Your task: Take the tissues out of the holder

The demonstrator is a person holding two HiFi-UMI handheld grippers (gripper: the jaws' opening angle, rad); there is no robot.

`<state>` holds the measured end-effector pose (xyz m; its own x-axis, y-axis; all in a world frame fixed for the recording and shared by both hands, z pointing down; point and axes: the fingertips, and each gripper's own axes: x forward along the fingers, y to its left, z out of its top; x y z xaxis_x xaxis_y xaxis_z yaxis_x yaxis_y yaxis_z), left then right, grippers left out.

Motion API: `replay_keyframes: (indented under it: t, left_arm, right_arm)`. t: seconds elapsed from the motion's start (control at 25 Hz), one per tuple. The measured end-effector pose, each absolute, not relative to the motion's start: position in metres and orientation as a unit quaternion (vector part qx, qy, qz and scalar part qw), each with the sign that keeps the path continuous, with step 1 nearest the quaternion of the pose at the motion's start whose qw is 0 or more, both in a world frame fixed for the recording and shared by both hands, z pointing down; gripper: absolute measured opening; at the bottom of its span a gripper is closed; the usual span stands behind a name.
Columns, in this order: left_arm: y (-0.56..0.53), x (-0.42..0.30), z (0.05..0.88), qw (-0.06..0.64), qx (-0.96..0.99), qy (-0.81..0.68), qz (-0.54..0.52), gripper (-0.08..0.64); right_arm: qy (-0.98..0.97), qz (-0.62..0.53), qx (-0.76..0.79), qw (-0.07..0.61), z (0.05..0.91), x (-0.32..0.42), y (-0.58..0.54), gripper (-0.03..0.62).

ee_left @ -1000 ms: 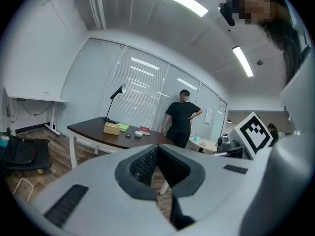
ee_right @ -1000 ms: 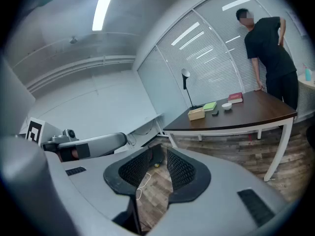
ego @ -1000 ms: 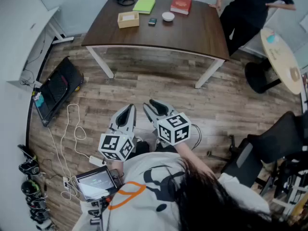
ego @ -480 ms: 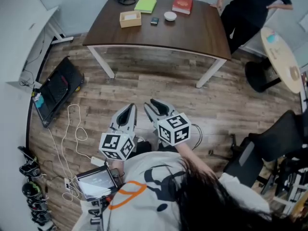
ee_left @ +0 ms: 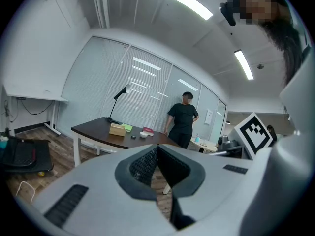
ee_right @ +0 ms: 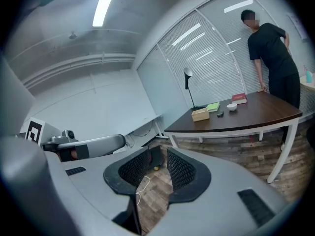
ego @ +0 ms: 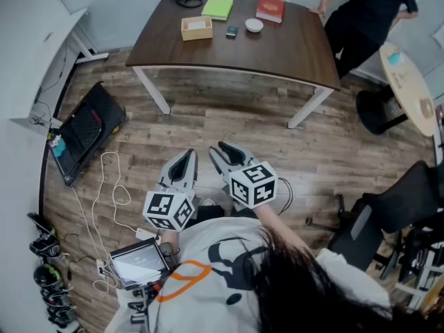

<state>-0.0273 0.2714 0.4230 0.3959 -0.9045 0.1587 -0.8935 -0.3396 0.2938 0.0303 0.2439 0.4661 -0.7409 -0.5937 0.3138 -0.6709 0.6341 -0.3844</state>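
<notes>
Still closing in: holder far across the room, both grippers empty

Now the table (ego: 277, 47) sits a touch further right in the head view than it did a second ago, and the floor boards have slid under the camera with it. The two grippers hold the same spot low in the frame, side by side. My read is that the person is walking them toward the table and the approach is only partly done; no reaching has begun.

Left gripper (ego: 186, 155): in its own view the jaws meet at the tips, pressed together on nothing. Right gripper (ego: 222, 148): its view shows a narrow gap between the ribbed pads, with only floor and a white cable seen through it, so it carries nothing either.

And the prize? The holder (ego: 197, 27), a small wooden box with white tissue showing at its top, stands toward the table's far edge, beside a green pad (ego: 218, 7). It's well apart from both sets of jaws, with open floor and most of the tabletop between. Both gripper views catch it small in the distance, above the jaws, so the line looks roughly right. Before any pull, those left jaws will want opening.
</notes>
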Motion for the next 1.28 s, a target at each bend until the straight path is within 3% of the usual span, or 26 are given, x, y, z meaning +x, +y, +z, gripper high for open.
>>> replay_keyframes:
  t: [0.32, 0.68, 1.28]
  left_arm:
    - [0.268, -0.066, 0.436, 0.178, 0.818, -0.546, -0.012, -0.002]
    - [0.244, -0.059, 0.443, 0.197, 0.824, -0.53, -0.019, -0.002]
    - [0.111, -0.037, 0.449, 0.2, 0.801, -0.563, -0.02, -0.002]
  right_arm:
    - [-0.896, 0.249, 0.361, 0.075, 0.473, -0.001, 0.242, 0.125]
    - [-0.882, 0.263, 0.381, 0.086, 0.482, 0.013, 0.223, 0.125]
    - [-0.894, 0.263, 0.35, 0.093, 0.487, 0.038, 0.085, 0.126]
